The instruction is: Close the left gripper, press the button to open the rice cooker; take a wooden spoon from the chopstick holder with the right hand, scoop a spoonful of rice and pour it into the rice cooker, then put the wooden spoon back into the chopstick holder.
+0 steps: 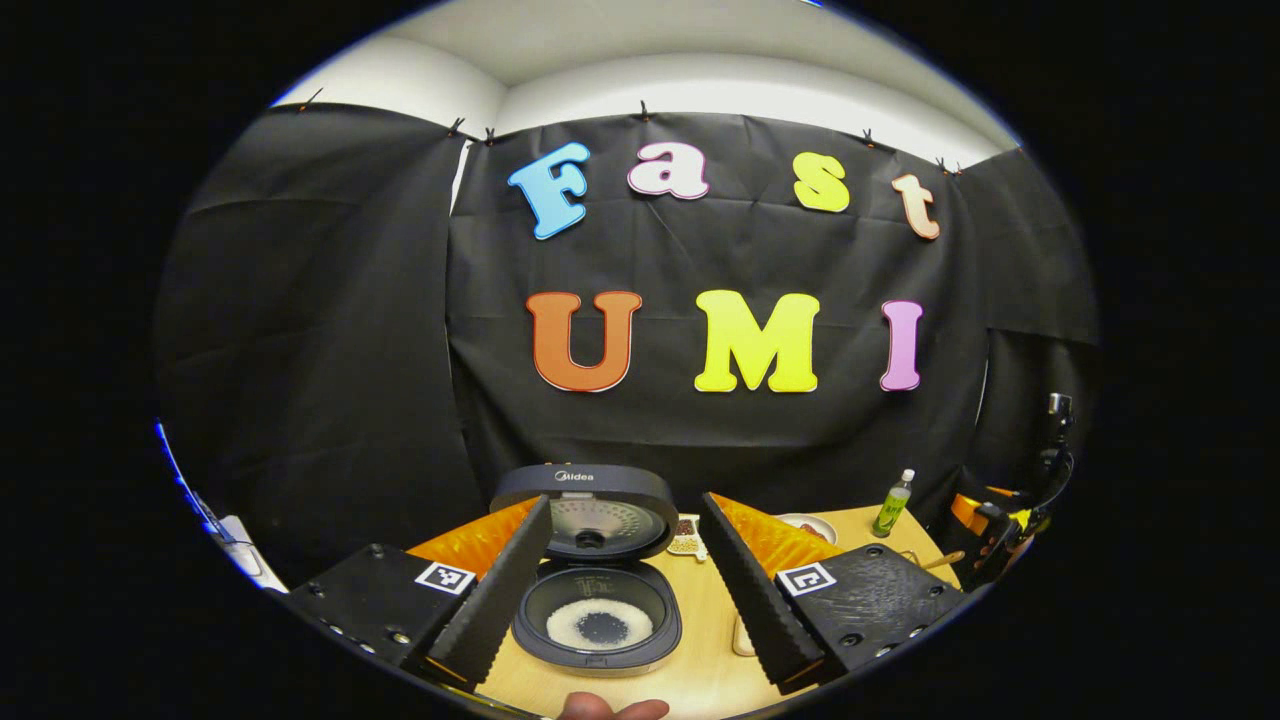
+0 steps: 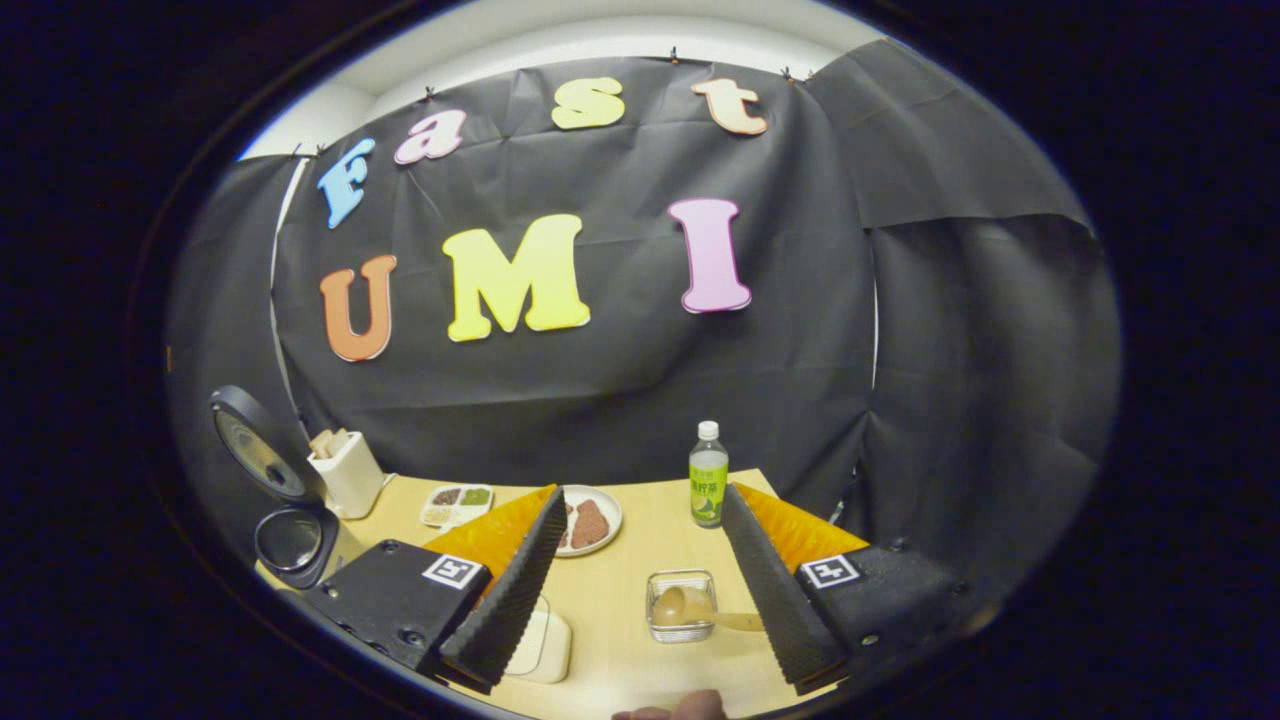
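Between right fingers (image 2: 770,590): wooden spoon (image 2: 690,608).

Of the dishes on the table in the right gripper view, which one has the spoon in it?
The small clear square container, nearest the right gripper, between its fingers. The round plate and divided tray hold only food.

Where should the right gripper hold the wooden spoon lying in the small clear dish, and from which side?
Grip the handle of the wooden spoon, where it sticks out over the clear dish at its right rim, coming from the right; its bowl sits inside the dish.
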A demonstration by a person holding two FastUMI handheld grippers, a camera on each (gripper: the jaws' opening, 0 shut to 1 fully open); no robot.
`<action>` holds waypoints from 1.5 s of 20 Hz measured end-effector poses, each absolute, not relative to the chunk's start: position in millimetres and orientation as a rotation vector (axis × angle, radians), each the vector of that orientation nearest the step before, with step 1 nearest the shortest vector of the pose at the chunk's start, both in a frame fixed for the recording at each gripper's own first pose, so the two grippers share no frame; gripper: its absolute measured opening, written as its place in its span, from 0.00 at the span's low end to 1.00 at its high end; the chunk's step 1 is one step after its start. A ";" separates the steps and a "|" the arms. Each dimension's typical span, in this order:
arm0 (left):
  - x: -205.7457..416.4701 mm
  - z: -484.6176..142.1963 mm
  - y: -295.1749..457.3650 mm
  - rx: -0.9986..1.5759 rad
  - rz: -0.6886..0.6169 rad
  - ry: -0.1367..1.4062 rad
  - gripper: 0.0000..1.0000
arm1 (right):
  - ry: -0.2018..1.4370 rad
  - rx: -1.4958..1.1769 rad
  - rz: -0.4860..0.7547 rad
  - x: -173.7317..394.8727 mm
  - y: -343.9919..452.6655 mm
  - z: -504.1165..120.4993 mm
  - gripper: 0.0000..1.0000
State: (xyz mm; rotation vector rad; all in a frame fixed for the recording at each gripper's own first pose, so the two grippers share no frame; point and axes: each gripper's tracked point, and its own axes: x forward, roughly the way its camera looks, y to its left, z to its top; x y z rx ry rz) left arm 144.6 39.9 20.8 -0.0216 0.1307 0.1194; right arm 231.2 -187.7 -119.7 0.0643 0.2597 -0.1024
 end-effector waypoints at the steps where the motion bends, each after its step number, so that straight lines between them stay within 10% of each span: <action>1: 156.7 17.6 49.2 -0.018 0.127 0.147 0.95 | 0.262 0.083 -0.097 222.2 -181.7 -118.0 1.00; 16: 290.8 -21.2 109.8 -0.042 0.137 0.364 0.95 | 0.397 0.038 -0.151 110.7 -176.6 -163.9 0.99; 30: 217.5 -82.7 93.7 -0.048 0.129 0.458 0.97 | 0.361 0.013 -0.028 111.4 -106.0 -153.1 1.00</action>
